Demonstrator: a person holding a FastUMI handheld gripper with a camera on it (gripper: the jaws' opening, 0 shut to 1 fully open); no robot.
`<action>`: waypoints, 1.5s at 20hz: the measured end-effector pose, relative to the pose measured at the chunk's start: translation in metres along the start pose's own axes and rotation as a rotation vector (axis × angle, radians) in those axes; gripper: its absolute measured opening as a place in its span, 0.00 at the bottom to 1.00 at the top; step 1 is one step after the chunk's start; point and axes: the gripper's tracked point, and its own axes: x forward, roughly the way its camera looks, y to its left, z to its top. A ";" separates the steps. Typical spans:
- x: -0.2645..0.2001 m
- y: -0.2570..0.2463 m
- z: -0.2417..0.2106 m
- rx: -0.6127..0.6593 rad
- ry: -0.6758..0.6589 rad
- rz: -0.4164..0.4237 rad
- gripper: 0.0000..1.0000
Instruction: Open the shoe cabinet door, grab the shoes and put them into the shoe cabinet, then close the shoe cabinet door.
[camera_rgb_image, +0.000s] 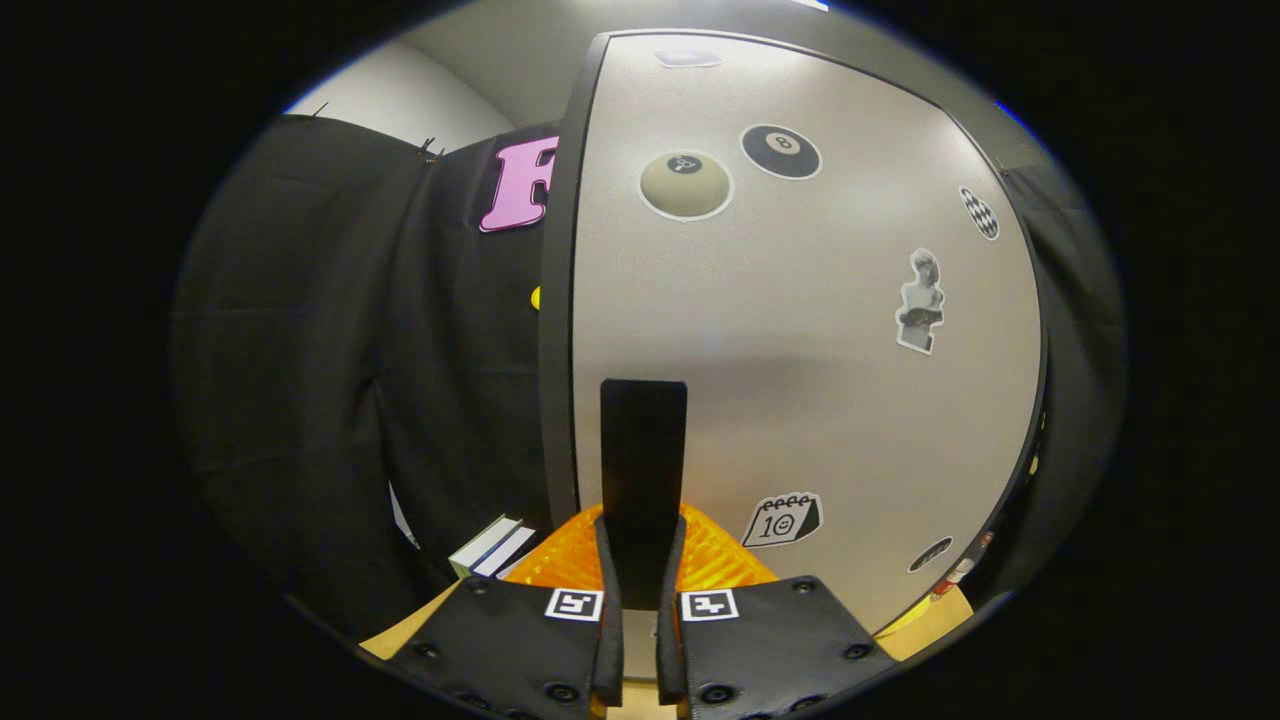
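Shoe cabinet door stands just ahead of me, and my gripper is pinched narrow on its black handle, ready, I judge, to swing it.

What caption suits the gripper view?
Tool shut on the black handle of the sticker-covered cabinet door.
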 end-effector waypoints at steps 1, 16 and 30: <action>-0.002 0.000 0.001 -0.009 0.004 0.016 0.11; -0.051 -0.011 -0.006 -0.034 -0.020 0.075 0.11; -0.114 -0.048 -0.011 -0.038 -0.045 0.063 0.11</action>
